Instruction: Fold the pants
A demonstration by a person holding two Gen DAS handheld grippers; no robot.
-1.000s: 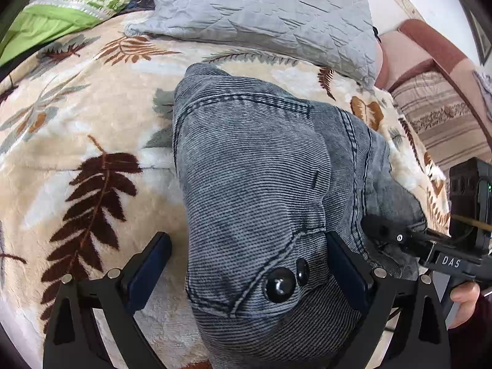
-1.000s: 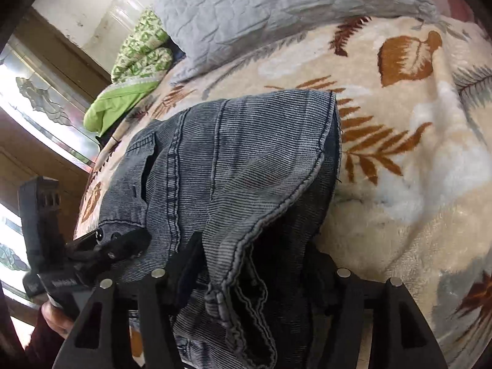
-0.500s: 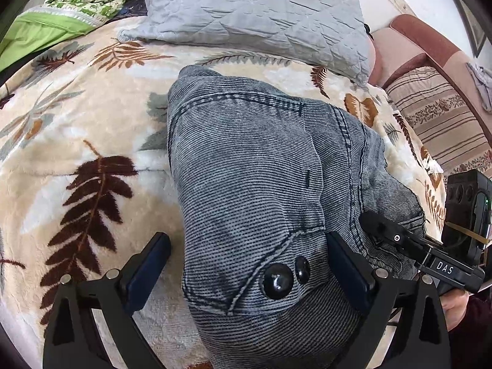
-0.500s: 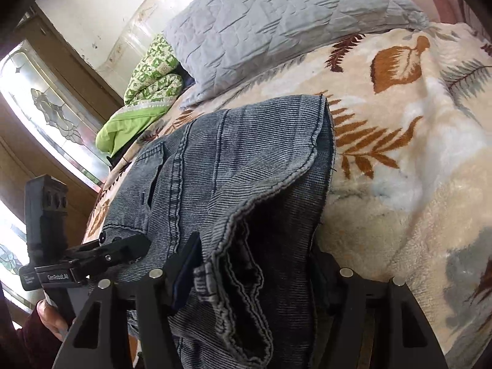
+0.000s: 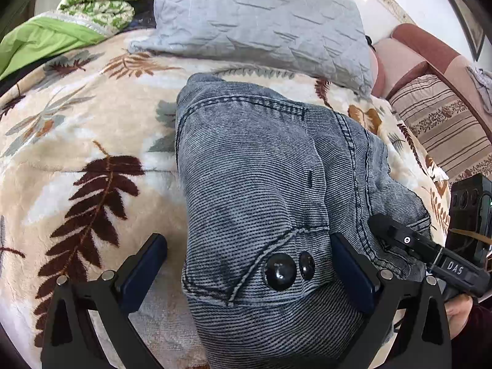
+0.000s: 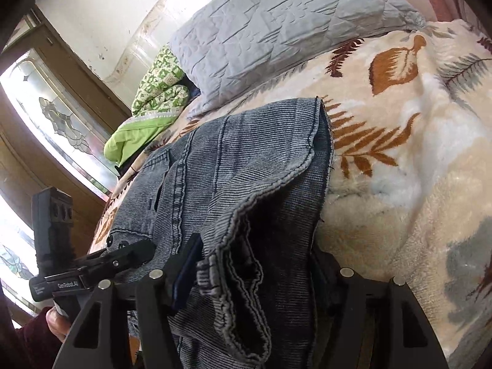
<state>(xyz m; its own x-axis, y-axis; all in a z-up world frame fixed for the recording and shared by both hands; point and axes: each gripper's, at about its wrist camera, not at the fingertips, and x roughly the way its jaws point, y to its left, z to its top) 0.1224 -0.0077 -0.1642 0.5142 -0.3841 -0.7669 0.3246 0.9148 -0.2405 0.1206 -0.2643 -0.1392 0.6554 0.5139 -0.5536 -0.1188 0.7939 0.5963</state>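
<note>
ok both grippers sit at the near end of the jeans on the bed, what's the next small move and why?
Probably close the left gripper on the waistband. Its jaws stand wide, with the left pad off the jeans over the blanket, so it grips nothing. The right gripper straddles a bunched hem; whether it pinches is unclear. With both ends held, the near end could be carried toward the grey pillow.

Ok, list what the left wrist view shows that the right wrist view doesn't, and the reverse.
Left wrist only: two black buttons on the pants, a striped cushion, and the right gripper seen from the side. Right wrist only: the window, the frayed open hem, and the left gripper seen from the side. Both: the pants, grey pillow, leaf blanket and green cloth.
</note>
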